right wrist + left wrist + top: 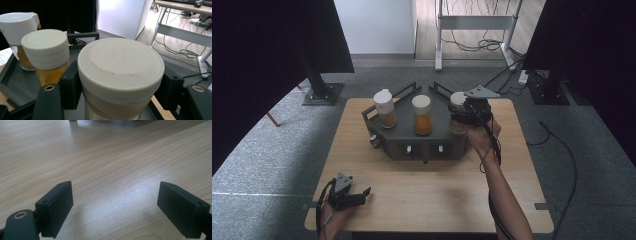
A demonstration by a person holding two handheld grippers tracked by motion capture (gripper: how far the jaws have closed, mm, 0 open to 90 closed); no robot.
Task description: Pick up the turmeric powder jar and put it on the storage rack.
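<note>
On the grey rack [398, 136], right end, the right gripper [120, 85] has its jaws against the rightmost jar [121, 72], apparently gripping. Left gripper [116, 205] idles wide open, empty, over the table [100, 157]. Likely a pick step; next calls for a straight lift clear of the middle jar [46, 53].

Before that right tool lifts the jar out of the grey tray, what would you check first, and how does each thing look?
1. Jaws on both sides of the jar: ok, the right tool has one on each side, under the lid.
2. Firm squeeze: cannot tell; the jaws look in contact.
3. Lid seated: ok, it sits level.
4. Room beside the middle jar: ok, a gap shows between them.
5. Left tool out of the way: ok, open over bare table, away from the tray.
6. Cable trailing from the right tool free: cannot tell.
</note>
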